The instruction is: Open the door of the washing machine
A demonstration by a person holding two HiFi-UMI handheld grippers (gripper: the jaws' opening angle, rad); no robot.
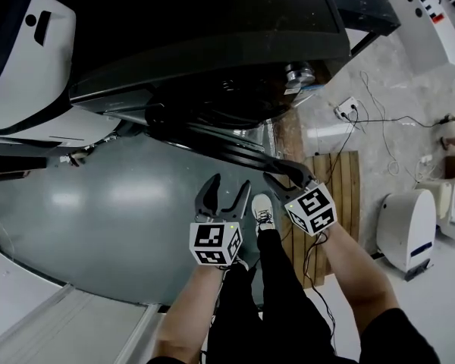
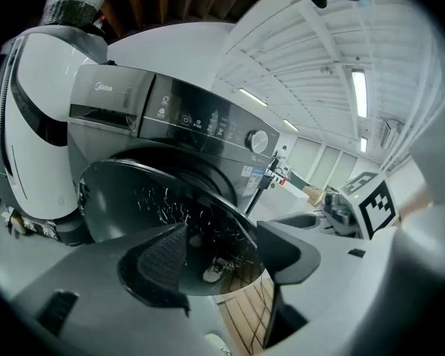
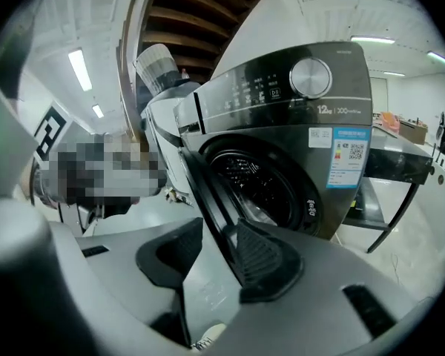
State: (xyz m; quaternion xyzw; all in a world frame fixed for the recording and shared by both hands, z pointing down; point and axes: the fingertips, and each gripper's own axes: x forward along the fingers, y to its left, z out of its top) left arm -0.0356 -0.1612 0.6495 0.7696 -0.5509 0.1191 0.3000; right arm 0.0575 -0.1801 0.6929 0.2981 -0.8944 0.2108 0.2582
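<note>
Head view: The washing machine [image 1: 212, 21] fills the top of the frame, and its door [image 1: 212, 139] stands swung out over the grey floor [image 1: 98, 203]. My left tool [image 1: 222, 196] hangs just below the door, apart from it. My right tool [image 1: 288, 179] sits at the door's free end, beside a wooden pallet [image 1: 341, 180].

Left gripper view: My left tool [image 2: 222, 254] is spread wide with nothing between its pads. Beyond them are the door's round dark window [image 2: 133, 191] and the machine's control panel [image 2: 200, 117].

Right gripper view: My right tool [image 3: 219, 254] is narrowed onto the door's edge [image 3: 204, 184], which runs edge-on down between the pads. The right-hand pad [image 3: 263, 262] lies against the black rim. Behind it the open drum mouth [image 3: 256, 180] shows in the machine's front [image 3: 311, 124].
</note>
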